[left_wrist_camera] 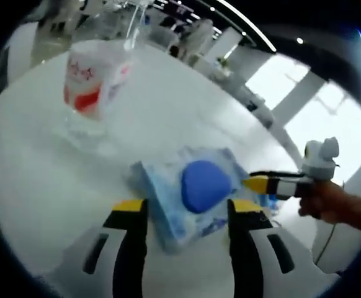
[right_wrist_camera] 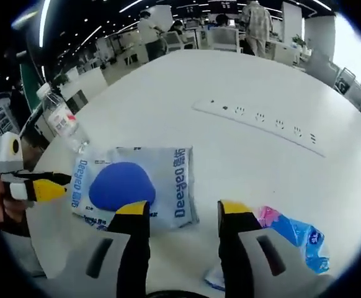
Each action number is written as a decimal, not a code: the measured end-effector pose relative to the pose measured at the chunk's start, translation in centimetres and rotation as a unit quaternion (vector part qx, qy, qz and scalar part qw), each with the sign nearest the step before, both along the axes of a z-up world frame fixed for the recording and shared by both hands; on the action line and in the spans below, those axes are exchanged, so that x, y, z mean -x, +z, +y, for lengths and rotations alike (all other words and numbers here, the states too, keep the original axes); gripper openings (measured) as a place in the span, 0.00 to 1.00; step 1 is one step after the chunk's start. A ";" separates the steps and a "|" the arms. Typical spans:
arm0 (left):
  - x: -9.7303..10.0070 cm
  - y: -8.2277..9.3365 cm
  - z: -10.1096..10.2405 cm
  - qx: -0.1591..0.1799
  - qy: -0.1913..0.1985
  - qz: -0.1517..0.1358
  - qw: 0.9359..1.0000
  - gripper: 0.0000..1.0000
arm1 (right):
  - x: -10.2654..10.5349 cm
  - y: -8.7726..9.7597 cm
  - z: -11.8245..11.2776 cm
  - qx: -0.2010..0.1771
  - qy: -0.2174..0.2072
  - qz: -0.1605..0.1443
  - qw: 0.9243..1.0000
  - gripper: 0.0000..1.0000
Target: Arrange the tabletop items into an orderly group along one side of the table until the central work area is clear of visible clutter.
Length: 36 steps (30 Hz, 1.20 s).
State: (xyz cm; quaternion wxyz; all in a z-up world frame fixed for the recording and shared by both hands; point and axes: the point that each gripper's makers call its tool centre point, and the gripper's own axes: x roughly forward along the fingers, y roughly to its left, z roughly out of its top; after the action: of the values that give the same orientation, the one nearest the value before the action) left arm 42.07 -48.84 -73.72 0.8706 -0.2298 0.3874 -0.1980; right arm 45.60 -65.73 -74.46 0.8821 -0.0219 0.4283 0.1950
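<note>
The desk (right_wrist_camera: 242, 81) under my stuff looks smooth white with a soft sheen. The tissue pack (right_wrist_camera: 134, 180) is crinkly, glossy plastic film. The bottle (left_wrist_camera: 93, 81) is clear shiny plastic with a printed label, and the blue-pink wrapper (right_wrist_camera: 298, 236) looks like thin glossy plastic too.

A pale blue tissue pack (left_wrist_camera: 190, 198) printed with a dark blue oval lies flat between and just ahead of the left gripper's jaws; in the right gripper view it sits ahead of the left jaw. A clear water bottle (left_wrist_camera: 93, 81) with a red-and-white label stands farther ahead-left. A crumpled blue-and-pink wrapper (right_wrist_camera: 295, 239) lies right of the right gripper's jaws.
</note>
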 end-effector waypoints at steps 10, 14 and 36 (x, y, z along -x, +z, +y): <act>0.7 -1.6 0.1 -0.013 0.011 0.023 1.000 0.34 | 0.4 -0.6 0.7 -0.026 -0.022 0.020 0.999 0.14; 0.5 -2.1 0.5 0.001 0.040 0.048 0.998 0.24 | 0.7 -0.6 0.4 -0.028 -0.035 0.026 0.999 0.03; -3.2 1.3 -0.7 -0.051 -0.020 -0.021 0.998 0.03 | 2.8 2.6 -1.2 -0.047 -0.067 -0.016 0.997 0.01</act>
State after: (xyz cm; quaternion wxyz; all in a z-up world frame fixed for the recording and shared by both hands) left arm 45.31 -49.57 -72.44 0.8849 -0.1733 0.3831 -0.2004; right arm 42.80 -66.96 -71.90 0.9001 0.0449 0.4046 0.1554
